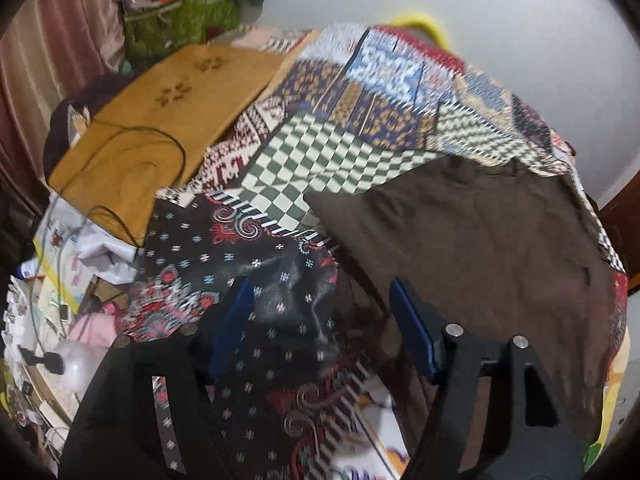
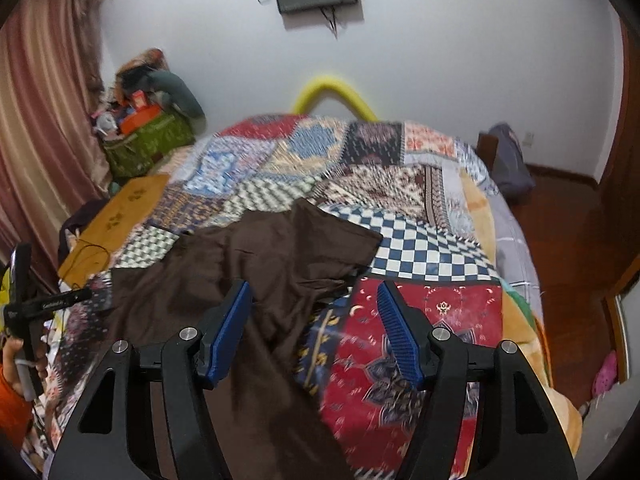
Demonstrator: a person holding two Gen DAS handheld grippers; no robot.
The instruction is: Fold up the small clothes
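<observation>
Lying rumpled on the patchwork bed, the brown garment runs from far-right toward near-left, passing under the wide, empty right claw; the left claw, likewise wide, hovers beside its left edge.

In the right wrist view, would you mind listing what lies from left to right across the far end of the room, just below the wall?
pink curtain → green bag piled with clutter → yellow curved tube → grey bundle beside the bed → wooden floor
</observation>
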